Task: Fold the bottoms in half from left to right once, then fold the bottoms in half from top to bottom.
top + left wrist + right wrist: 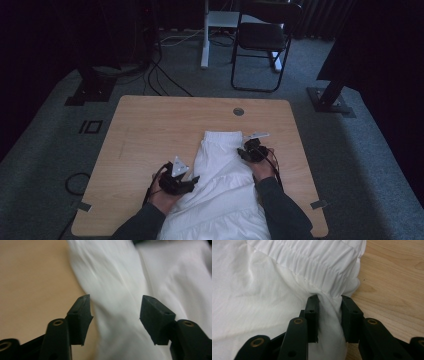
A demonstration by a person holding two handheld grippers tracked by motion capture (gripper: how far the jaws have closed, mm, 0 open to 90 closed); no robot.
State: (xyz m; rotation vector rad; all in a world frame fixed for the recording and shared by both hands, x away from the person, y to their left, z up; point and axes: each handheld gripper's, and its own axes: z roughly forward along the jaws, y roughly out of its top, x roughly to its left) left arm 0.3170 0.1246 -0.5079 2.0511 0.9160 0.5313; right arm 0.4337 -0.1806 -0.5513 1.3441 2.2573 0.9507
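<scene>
On the wooden table (150,125) a white garment (225,190) with a gathered elastic waistband (317,262) lies lengthwise, the waistband at the far end and the rest running back toward the person between the two forearms. At the garment's left edge, the left gripper (192,179) is held in the person's left hand (162,195), its grey three-cornered plate on top and its jaws pointing across toward the cloth. In the left gripper view (115,312) the two black jaws stand well apart with nothing pressed between them; white fabric lies beyond and below the gap, blurred, and bare tabletop shows past the left-hand jaw. Farther right, at the garment's right edge just below the waistband, the right gripper (246,152) is held in the person's right hand (263,170). In the right gripper view (329,317) its jaws are drawn in on a bunched fold of the white cloth, pads pressing it from both sides, the pinch lying directly under the gathered band; the band fans out beyond the jaw tips and wood grain shows to the right of the right-hand jaw
</scene>
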